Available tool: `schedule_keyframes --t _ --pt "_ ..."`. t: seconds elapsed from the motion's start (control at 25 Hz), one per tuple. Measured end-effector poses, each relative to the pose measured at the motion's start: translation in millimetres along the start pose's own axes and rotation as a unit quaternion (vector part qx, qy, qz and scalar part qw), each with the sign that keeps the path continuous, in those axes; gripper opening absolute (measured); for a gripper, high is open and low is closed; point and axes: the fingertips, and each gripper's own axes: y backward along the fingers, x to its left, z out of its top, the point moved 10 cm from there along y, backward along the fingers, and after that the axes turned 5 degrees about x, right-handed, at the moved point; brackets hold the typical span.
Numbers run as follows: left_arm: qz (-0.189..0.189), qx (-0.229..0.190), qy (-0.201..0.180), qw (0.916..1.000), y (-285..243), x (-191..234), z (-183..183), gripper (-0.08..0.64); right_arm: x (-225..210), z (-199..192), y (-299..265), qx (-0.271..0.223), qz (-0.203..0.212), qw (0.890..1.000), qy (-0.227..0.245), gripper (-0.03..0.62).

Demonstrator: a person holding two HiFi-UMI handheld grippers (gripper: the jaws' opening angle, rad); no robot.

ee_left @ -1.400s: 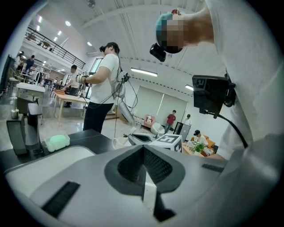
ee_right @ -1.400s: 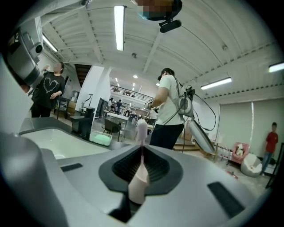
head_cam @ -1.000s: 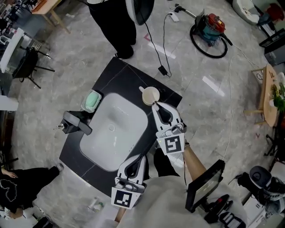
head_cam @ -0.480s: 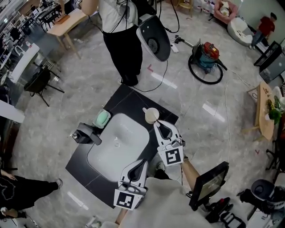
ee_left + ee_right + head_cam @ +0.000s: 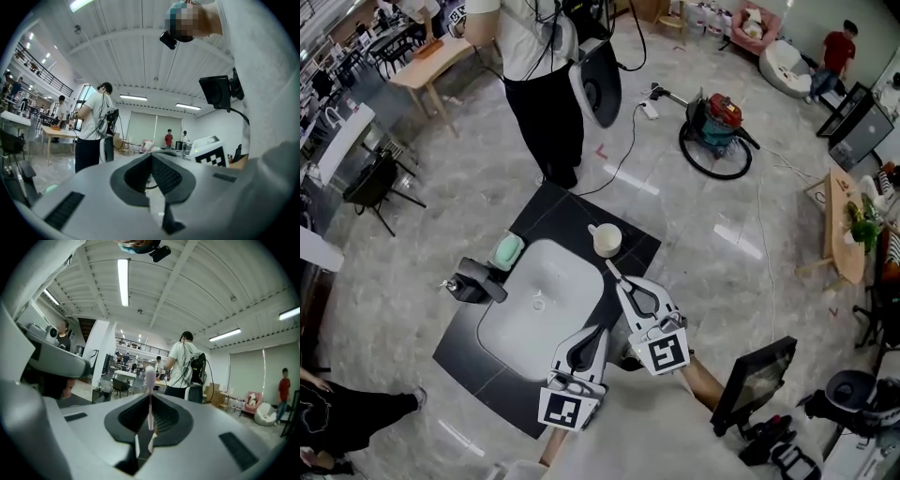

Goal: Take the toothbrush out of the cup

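The white rounded sink (image 5: 562,281) looks smooth and shiny. The flat black counter (image 5: 555,212) around it looks dull. The grey stone floor (image 5: 441,216) gleams. The thin white plastic toothbrush (image 5: 150,401) has soft-looking bristles.

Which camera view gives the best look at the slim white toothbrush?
The right gripper view: the slim white toothbrush stands upright, clamped between the right tongs, bristle head clear above them. The head view shows only a thin sliver of it poking past the tongs' tip, near the cream cup. The left gripper view doesn't show it.
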Motion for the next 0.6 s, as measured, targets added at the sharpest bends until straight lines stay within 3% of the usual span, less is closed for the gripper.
schedule_keyframes --t 0.36,0.6 --pt "-0.012 -0.005 -0.010 0.9999 7 -7 -1 0.005 39 8 61 0.032 0.030 0.999 -0.024 0.025" --pt "-0.019 0.001 -0.013 0.9997 13 -8 -4 0.005 56 4 92 0.054 0.025 0.997 -0.044 0.025"
